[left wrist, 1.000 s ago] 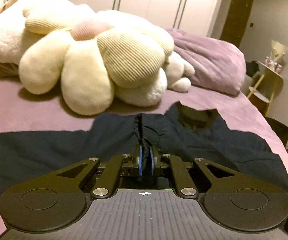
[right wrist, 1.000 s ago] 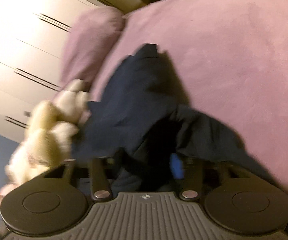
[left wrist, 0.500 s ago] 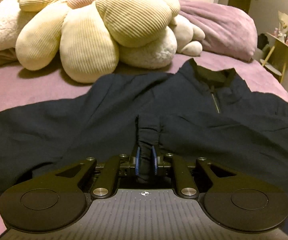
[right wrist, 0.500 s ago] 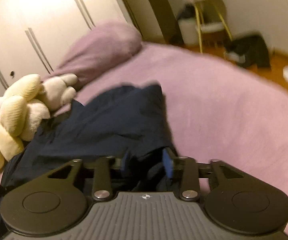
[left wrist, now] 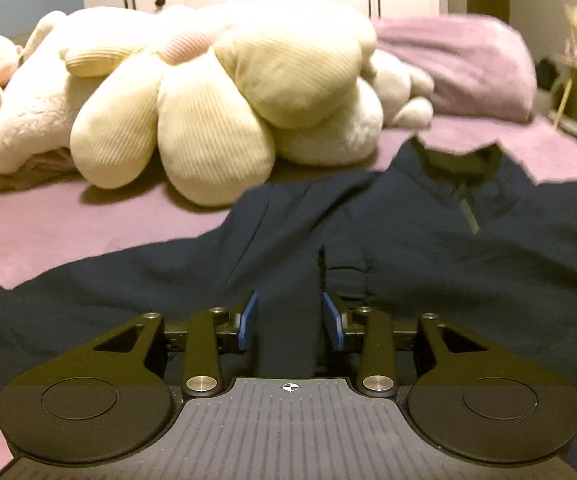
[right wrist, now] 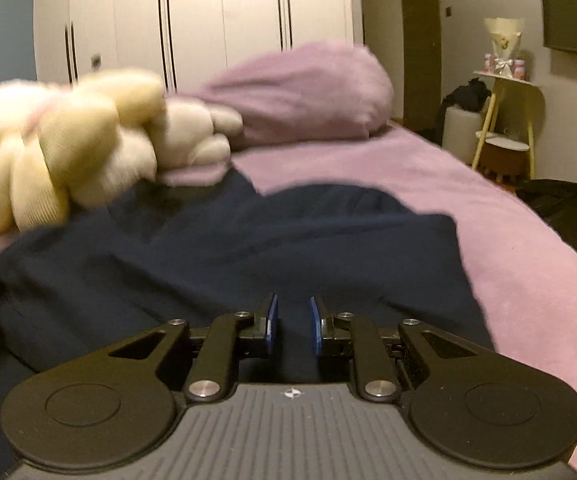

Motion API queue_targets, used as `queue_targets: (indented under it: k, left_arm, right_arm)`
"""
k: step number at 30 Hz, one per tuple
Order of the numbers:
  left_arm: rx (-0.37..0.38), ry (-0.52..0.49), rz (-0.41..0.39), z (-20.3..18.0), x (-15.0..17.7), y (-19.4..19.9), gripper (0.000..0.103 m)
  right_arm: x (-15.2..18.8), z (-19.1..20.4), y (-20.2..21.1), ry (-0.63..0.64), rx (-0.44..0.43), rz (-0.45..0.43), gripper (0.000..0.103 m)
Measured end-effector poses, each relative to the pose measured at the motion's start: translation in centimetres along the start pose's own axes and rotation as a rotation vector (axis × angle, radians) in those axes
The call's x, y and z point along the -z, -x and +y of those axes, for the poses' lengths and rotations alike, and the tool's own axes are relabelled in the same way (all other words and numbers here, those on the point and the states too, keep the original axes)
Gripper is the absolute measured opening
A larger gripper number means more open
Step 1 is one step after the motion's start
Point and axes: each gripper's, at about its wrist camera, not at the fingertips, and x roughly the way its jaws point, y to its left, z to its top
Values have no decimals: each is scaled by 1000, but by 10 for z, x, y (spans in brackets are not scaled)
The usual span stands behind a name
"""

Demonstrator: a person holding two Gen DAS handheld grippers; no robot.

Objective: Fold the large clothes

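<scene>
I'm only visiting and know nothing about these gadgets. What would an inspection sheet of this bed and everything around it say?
Surface: bed with a lilac cover.
Job's things: dark navy zip-neck top spread out flat, collar toward the pillows.
Clutter: cream flower cushion and plush toys at the head of the bed, purple pillow beside them.
Grippers: left gripper opening, a ridge of the top's fabric between its blue pads; right gripper closing over the top, pads apart, nothing clearly pinched.
Cables: nothing seen.
Surroundings: white wardrobe, yellow-legged side table, dark bag on the floor.
</scene>
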Motion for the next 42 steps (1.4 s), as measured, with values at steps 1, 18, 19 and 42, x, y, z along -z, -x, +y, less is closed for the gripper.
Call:
queue_targets:
  k: [1, 18, 19, 42]
  left_arm:
    - [34, 15, -10, -1, -1, 5, 42]
    - [97, -92, -8, -48, 17, -51, 62]
    - [82, -94, -12, -47, 16, -52, 76]
    - [91, 58, 46, -10, 19, -47, 97]
  right_arm:
    - [6, -2, -8, -7, 1, 31, 15]
    - [5, -4, -38, 103, 115, 44, 5]
    - [4, -6, -40, 95, 113, 43, 5]
    - [14, -2, -22, 130, 139, 72, 6]
